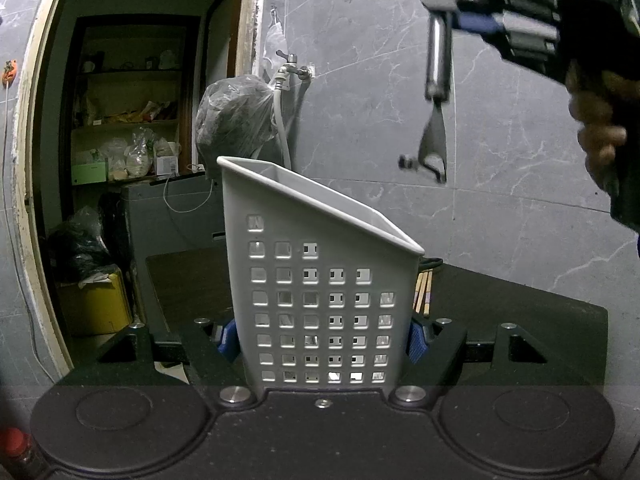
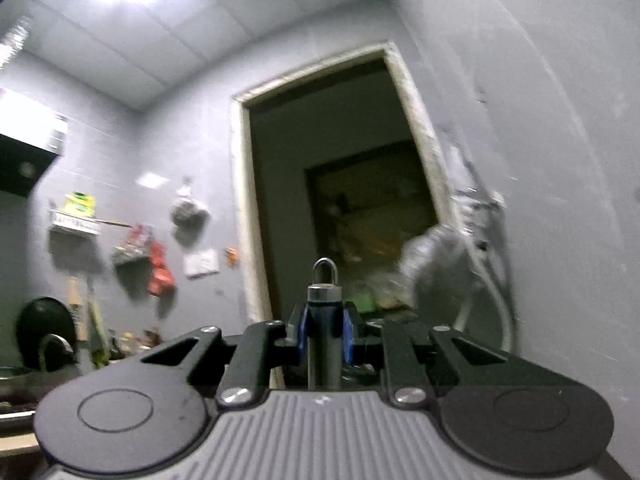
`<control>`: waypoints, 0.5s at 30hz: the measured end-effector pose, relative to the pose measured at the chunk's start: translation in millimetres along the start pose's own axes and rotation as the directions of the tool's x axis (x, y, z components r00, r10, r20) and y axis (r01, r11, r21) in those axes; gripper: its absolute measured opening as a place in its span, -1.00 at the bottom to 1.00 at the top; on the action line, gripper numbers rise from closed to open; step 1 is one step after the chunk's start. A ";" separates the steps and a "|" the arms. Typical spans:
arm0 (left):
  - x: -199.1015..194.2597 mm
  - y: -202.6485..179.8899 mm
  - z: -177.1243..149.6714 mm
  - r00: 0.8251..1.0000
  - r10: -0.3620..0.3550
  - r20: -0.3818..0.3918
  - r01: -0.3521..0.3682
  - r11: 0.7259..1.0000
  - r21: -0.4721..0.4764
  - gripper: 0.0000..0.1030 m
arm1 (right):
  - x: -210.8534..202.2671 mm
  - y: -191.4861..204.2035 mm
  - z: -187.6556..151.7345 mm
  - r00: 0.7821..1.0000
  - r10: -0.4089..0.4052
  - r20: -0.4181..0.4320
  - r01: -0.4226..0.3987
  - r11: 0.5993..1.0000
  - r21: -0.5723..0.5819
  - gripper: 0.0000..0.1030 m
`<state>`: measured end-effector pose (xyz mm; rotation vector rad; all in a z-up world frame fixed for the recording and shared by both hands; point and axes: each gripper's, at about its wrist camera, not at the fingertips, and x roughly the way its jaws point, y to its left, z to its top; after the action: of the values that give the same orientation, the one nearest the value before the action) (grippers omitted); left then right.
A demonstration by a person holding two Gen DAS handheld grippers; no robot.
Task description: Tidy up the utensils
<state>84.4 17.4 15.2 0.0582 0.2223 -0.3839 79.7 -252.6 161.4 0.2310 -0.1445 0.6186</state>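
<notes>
One grey plastic caddy [image 1: 324,280] stands upright on a dark table [image 1: 520,304], its rim slanting down to the right and its front wall pierced by rows of small square holes. The left gripper [image 1: 320,340] clamps it low down, a blue pad [image 1: 416,344] pressed against each side wall.

Above and to the right of the caddy, the right gripper [image 1: 452,20] is shut on the top of a peeler [image 1: 436,92]. This tool has a smooth, shiny metal cylinder for a handle and hangs straight down, its forked blade end lowest and clear of the caddy's rim. A hand [image 1: 596,128] grips the gripper body at the far right. In the right wrist view the handle stands between the blue pads, a small metal loop [image 2: 326,270] at its tip, and the gripper tilts slightly upward; this view is blurred.

Wooden chopsticks [image 1: 422,292] lie on the table just behind the caddy's right corner. Behind the caddy are a marbled grey tile wall [image 1: 500,100], a tap [image 1: 294,68] with a hose, a bulky thing wrapped in clear plastic [image 1: 236,116], and, to the left, a doorway [image 1: 128,120] onto cluttered shelves.
</notes>
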 end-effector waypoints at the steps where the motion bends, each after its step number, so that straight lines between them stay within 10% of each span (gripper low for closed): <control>1: 0.0 -0.6 -0.1 1.000 0.001 0.000 -0.001 1.000 0.000 0.48 | 1.9 3.5 0.7 1.000 0.018 0.006 -0.018 1.000 -0.002 -0.61; 15: 1.2 -0.7 0.9 1.000 -0.004 0.000 0.004 1.000 0.003 0.48 | 55.9 36.4 -29.9 0.987 0.140 -0.074 -0.142 0.990 -0.014 -0.61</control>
<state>85.4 16.2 15.7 0.0608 0.2214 -0.3883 105.3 -185.0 150.0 0.1797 -0.0967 0.7650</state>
